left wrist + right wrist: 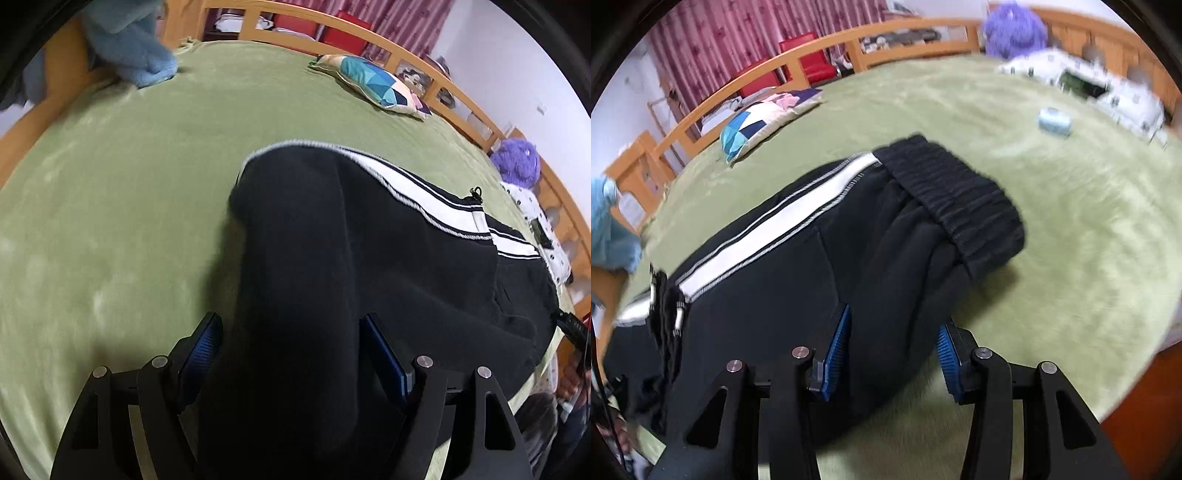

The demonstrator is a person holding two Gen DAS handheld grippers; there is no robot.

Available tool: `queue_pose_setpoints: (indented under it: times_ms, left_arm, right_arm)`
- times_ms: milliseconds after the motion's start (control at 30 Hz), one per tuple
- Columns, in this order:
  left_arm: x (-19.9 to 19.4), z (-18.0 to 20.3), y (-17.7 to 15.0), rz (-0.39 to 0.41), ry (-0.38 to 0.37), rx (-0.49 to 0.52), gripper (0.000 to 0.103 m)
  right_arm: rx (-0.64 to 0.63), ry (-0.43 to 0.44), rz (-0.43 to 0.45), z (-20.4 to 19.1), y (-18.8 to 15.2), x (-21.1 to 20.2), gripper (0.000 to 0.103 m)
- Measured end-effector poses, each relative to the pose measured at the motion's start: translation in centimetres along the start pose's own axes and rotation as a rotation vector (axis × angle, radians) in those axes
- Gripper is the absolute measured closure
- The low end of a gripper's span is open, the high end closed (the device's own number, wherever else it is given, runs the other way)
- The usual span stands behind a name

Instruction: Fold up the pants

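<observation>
On the green bed (110, 221) | black track pants (314, 258) folded | left gripper (291, 354) jaws spread around fabric | right gripper (894, 350) jaws parted, fabric between

Each tool, left tool (291, 354) and right tool (892, 341), has black triangular arms, silver screws and what look like ribbed blue pads (837, 339).

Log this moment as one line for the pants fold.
pants: on bed | left gripper: open astride | right gripper: open astride
</observation>
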State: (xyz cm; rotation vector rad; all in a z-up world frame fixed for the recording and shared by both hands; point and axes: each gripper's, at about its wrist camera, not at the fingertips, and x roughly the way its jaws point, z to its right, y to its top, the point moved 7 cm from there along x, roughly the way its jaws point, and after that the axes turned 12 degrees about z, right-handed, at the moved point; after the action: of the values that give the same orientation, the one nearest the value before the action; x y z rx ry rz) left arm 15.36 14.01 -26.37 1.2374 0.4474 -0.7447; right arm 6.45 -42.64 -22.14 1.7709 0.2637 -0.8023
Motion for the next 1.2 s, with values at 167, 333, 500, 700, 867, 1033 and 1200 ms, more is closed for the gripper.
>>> queue_pose_setpoints:
  times_ms: [167,333,500,700,867,1033,1200]
  left_arm:
    - [-1.4,-0.2,-1.6,0.016,0.027,0.006,0.026]
    - [-3.2,-0.8,-3.1,0.052,0.049,-0.003,0.022]
    - [-3.8,-1.2,-3.8,0.084,0.043,-0.041,0.022]
    - [-4.7,-1.5,-3.8,0.14,0.056,-0.056,0.022]
    - [-5.2,-2.2,-3.2,0.173,0.048,-0.088,0.022]
    - [-6.0,-2.8,-2.8,0.215,0.044,-0.099,0.022]
    - [-6.1,-3.5,-2.6,0.216,-0.011,-0.151,0.022]
  right_arm:
    - [-0.101,0.024,0.075,-3.4,0.2,-4.3,0.056]
    - [-0.159,0.148,0.091,-9.5,-0.5,-6.1,0.053]
    - [-0.184,0.283,0.039,-16.5,-3.1,-5.2,0.053]
    - [-0.177,0.416,-0.041,-23.8,-6.3,-3.9,0.053]
    - [-0.233,0.331,-0.174,-26.6,-9.9,0.3,0.057]
    - [-0.278,0.466,-0.122,-27.1,-10.4,-3.5,0.083]
    - [-0.243,0.525,-0.196,-25.3,-12.4,-4.4,0.081]
